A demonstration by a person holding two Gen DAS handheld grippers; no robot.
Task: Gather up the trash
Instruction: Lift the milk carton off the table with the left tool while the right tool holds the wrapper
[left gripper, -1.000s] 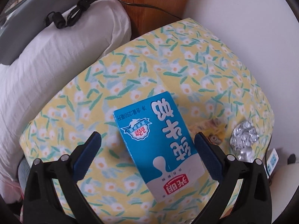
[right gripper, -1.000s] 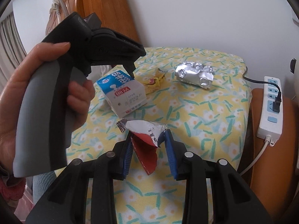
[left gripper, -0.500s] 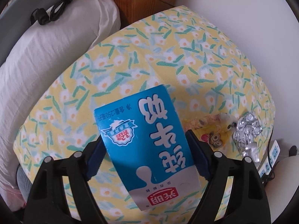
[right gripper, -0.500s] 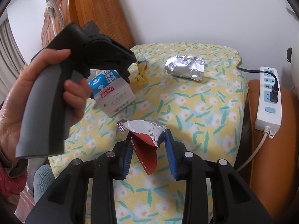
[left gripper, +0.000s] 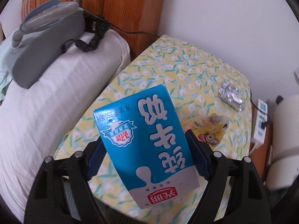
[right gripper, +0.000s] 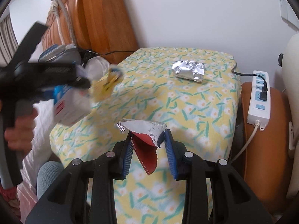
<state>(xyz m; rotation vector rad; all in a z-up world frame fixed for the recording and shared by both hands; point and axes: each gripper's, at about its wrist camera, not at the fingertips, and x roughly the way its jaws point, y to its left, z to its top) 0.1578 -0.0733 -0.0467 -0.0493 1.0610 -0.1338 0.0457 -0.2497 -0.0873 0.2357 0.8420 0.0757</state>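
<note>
My left gripper [left gripper: 147,153] is shut on a blue and white milk carton [left gripper: 145,130] and holds it above the near left edge of the flowered yellow table [left gripper: 186,65]. In the right wrist view the carton [right gripper: 71,104] shows blurred in that gripper at the left. My right gripper [right gripper: 149,149] is shut on a red and silver foil wrapper [right gripper: 145,140] above the table's near side. A yellow wrapper [left gripper: 209,128] lies on the table beside the carton. A crumpled foil ball [right gripper: 188,69] lies at the far right.
A white pillow [left gripper: 46,102] with a grey device [left gripper: 43,43] and cables lies left of the table. A wooden headboard [right gripper: 97,22] stands behind. A white power strip [right gripper: 259,97] rests on an orange stool at the right, next to a white wall.
My left gripper closed on the milk carton, lifted it off the table and swung left. My right gripper kept hold of the wrapper and pulled back a little.
</note>
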